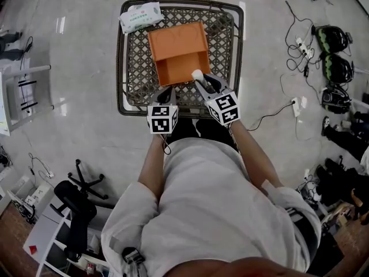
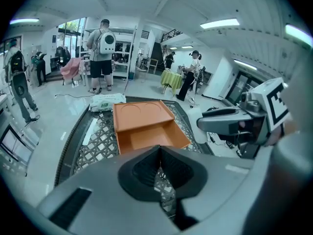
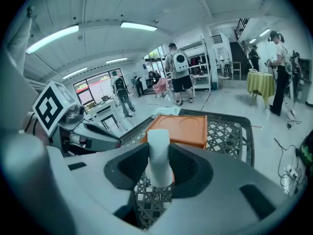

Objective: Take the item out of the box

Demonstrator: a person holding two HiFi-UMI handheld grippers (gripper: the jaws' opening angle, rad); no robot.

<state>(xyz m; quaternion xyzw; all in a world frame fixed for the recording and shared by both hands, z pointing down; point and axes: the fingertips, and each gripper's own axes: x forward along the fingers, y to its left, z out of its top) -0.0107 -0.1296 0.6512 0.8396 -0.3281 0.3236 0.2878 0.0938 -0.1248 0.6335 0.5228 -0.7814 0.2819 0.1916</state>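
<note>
An open orange box with its lid folded back lies on a woven wire table; its tray looks empty. My right gripper is shut on a small white cylinder-shaped item, held upright above the table's near edge, just off the box's front right corner. My left gripper hovers beside it at the near edge, jaws closed together with nothing between them. The right gripper shows in the left gripper view too.
A white wipes packet lies on the table's far left corner. Cables and helmets litter the floor at right; a white rack stands at left, an office chair behind. Several people stand far off.
</note>
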